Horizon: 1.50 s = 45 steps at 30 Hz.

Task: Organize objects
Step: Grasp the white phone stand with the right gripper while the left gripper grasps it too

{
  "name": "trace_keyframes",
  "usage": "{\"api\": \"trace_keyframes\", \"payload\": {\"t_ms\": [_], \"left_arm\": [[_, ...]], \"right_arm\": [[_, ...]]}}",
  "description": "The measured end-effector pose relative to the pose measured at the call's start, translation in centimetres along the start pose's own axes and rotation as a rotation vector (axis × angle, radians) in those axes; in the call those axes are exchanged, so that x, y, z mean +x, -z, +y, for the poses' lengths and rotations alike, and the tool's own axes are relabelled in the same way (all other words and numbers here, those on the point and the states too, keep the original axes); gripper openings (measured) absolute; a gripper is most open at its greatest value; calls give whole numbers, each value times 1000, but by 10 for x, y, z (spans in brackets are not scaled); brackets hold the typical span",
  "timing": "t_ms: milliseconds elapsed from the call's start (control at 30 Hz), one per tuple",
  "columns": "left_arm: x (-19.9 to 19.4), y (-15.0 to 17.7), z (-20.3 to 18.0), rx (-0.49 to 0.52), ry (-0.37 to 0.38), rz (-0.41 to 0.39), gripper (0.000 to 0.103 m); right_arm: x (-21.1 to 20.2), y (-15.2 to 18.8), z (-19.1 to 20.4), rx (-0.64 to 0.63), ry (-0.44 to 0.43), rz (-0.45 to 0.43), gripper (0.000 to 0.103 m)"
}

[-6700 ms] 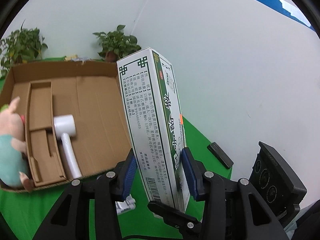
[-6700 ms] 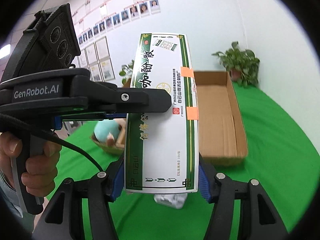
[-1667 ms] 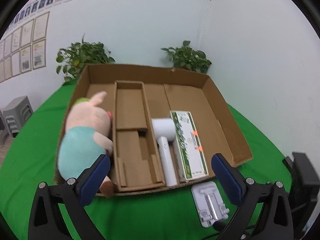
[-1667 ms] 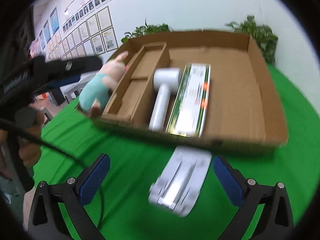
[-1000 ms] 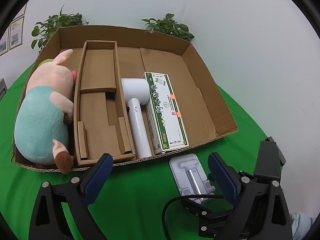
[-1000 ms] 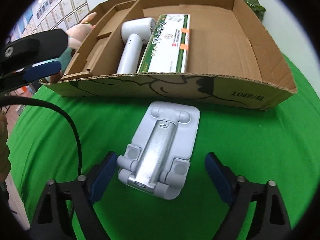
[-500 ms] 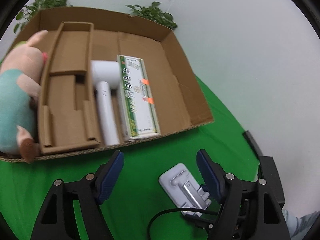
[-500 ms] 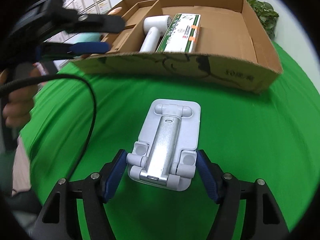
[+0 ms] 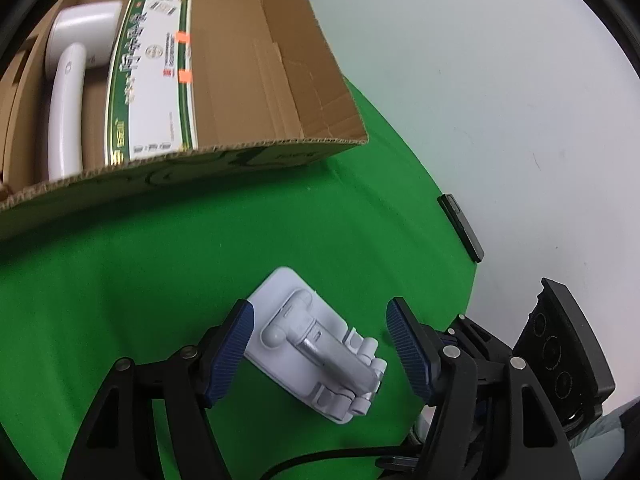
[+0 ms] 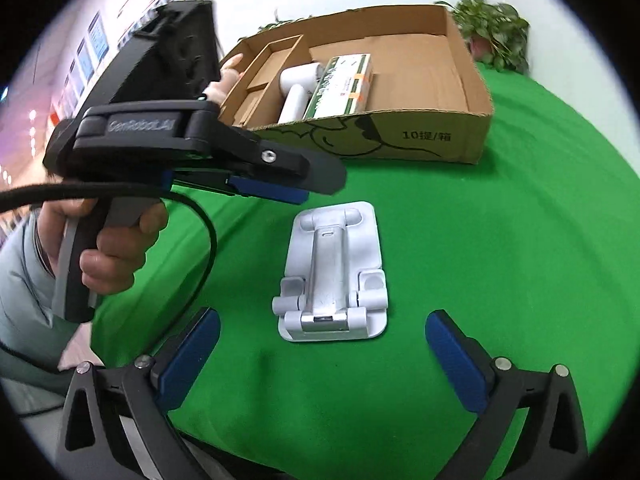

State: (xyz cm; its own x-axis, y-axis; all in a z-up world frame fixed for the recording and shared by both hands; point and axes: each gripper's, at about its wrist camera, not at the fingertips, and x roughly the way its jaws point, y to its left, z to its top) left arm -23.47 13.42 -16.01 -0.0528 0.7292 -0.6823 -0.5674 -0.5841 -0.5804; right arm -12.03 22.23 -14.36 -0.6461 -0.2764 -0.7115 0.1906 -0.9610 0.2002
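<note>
Currently closing left tool (image 9: 320,346) around folded white phone stand (image 9: 318,350), pads straddling it but not yet pressing; nothing held. Right tool (image 10: 322,350) opening wide, empty, hovering just short of the stand's hinge end. Stand lying flat on green table (image 10: 500,260), near the front edge, apart from cardboard box (image 10: 440,142) sitting toward the back. Already in box: white hair dryer (image 9: 68,80) and green-white carton (image 9: 152,76) side by side in the middle section; plush toy (image 10: 224,74) barely visible at the far left; bare floor on the right side of the box.

Step in hand, by judgement: grab stand with left tool, move into box. Tips:
- Stand sitting skewed between the pads; square up first, otherwise likely to twist out.
- Bite the flat base plate's long sides, not the rounded hinge knuckles, probably slippery.
- Get pads low, flush to the cloth, since the plate is thin.
- Keep right tool and the black cable (image 10: 200,240) clear.
- Lift over the box's front wall, then set down in the bare right section.
</note>
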Motion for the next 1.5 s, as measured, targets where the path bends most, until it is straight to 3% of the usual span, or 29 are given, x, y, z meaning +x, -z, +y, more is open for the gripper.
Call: {"api": "trace_keyframes", "payload": {"t_ms": [267,500,567,667,800,900,1367,1433,1500], "left_arm": [[4,23,15,-92,11,53,63],[9,32,18,-151,102,54,57],[10,33,18,-165,117,55,57],[11,32,22,-192,132,53,53],[11,32,21,-199,129,49,47],[10,31,21,-203,131,46,46],[4,48,22,-208,121,46,32],[1,50,22,-200,108,40,23],[-1,52,22,-194,100,37,22]], "right_arm": [[11,-6,3,-97,68,-27,102],[21,-3,7,-112,70,-19,102],[23,-3,10,-126,108,-14,102],[27,-4,9,-127,115,2,96],[38,-4,12,-133,125,41,75],[39,-4,13,-122,157,32,68],[25,-5,-1,60,27,28,67],[24,-5,-2,68,22,27,67],[22,-5,-4,90,4,26,67]]}}
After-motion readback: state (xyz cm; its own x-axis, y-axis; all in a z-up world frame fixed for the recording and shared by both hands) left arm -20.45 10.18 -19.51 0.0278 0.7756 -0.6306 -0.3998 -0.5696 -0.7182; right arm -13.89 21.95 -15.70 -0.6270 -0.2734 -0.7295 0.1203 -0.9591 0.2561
